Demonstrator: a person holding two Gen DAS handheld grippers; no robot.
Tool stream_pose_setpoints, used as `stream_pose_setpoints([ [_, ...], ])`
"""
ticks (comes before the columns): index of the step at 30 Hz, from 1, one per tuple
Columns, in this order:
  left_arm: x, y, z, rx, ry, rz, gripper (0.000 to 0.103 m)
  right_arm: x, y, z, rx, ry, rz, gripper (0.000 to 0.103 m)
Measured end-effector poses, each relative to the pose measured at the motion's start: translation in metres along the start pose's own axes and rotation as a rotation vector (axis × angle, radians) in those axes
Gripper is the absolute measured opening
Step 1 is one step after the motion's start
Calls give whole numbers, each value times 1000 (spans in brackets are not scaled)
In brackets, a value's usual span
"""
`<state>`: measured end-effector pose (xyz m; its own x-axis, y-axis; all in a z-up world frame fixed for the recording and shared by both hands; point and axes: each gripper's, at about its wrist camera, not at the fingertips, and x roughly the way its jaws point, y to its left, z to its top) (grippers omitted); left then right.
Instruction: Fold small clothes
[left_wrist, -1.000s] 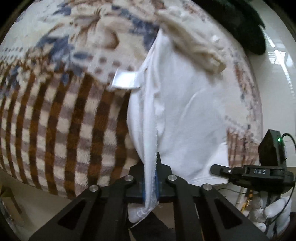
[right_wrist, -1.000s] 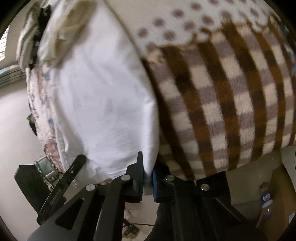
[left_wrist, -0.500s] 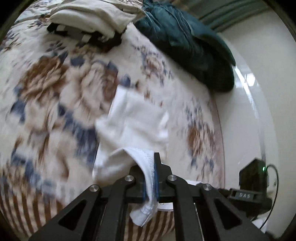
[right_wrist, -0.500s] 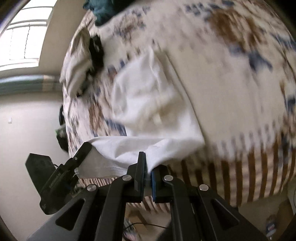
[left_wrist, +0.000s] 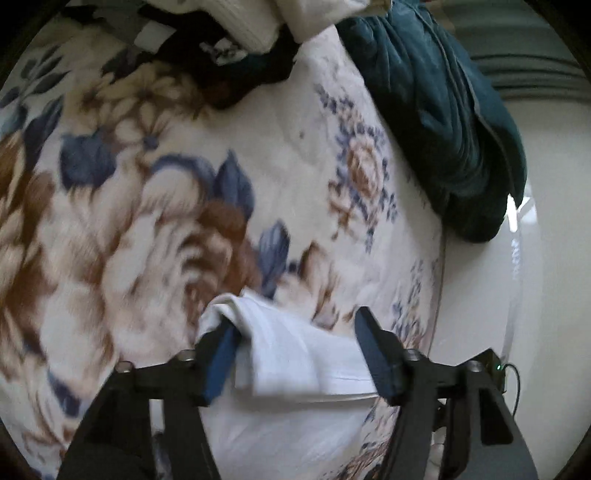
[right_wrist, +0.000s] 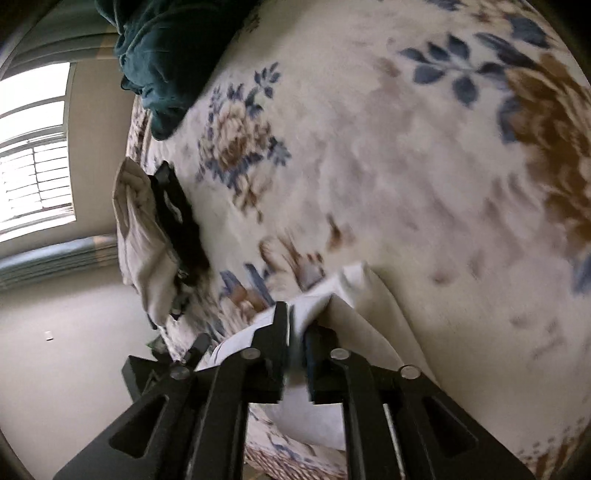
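- The left gripper (left_wrist: 299, 343) stands with its jaws spread wide, one finger at 7 o'clock of the left wrist view and the other at 5 o'clock.
- The white cloth (left_wrist: 295, 354) lies on the floral blanket (left_wrist: 155, 229) between those two fingers, at 6 o'clock of the view.
- The cloth's bunched upper edge drapes over the tip of the left-hand finger and touches it; the right-hand finger is beside the cloth, and whether it touches cannot be told.
- A folded layer of the cloth runs across below the fingertips, with more of it spreading down toward the bottom edge between the arms of the tool.
- The right gripper (right_wrist: 299, 328) has its jaws pressed together on a fold of the cloth (right_wrist: 354, 295), at 6 o'clock of the right wrist view.
- From that pinch the cloth rises to a small peak at about 12 o'clock of the fingertips, then falls away toward 4 o'clock along the blanket (right_wrist: 406, 166).
- More cloth hangs under the right gripper, showing between its arms.
- A teal garment (left_wrist: 443, 122) lies on the blanket's edge at 1 o'clock in the left view, well apart from the cloth.
- A pile of clothes (left_wrist: 236, 40), cream over black, sits at 12 o'clock of that view, also well apart.
- In the right view the pile (right_wrist: 147, 236) is at 9 o'clock and a window (right_wrist: 33, 162) at the far left.
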<state>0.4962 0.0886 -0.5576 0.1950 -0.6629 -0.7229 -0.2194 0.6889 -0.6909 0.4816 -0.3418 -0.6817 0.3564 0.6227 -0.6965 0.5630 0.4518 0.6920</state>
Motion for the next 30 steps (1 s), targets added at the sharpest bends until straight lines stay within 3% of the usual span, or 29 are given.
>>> stream_pose_setpoints([
  [3, -4, -3, 9, 11, -20, 0, 64, -8, 11, 0, -69, -44, -36, 57],
  [5, -9, -9, 14, 33, -28, -16, 67, -15, 15, -2, -111, -61, -61, 67],
  [11, -18, -21, 15, 174, -41, 122, 68, -24, 6, -12, -160, -47, -215, 68],
  [18, 28, 15, 19, 147, 93, 241, 68, 19, -23, 2, -72, 36, -172, 67],
  [19, 34, 18, 19, 143, 107, 250, 68, 24, -23, 2, -71, 41, -172, 65],
  [21, 41, 16, 20, 147, 123, 246, 68, 31, -18, 1, -96, 19, -204, 7],
  [30, 43, -3, 25, 219, 117, 262, 68, -7, 5, -12, -143, -122, -284, 3],
])
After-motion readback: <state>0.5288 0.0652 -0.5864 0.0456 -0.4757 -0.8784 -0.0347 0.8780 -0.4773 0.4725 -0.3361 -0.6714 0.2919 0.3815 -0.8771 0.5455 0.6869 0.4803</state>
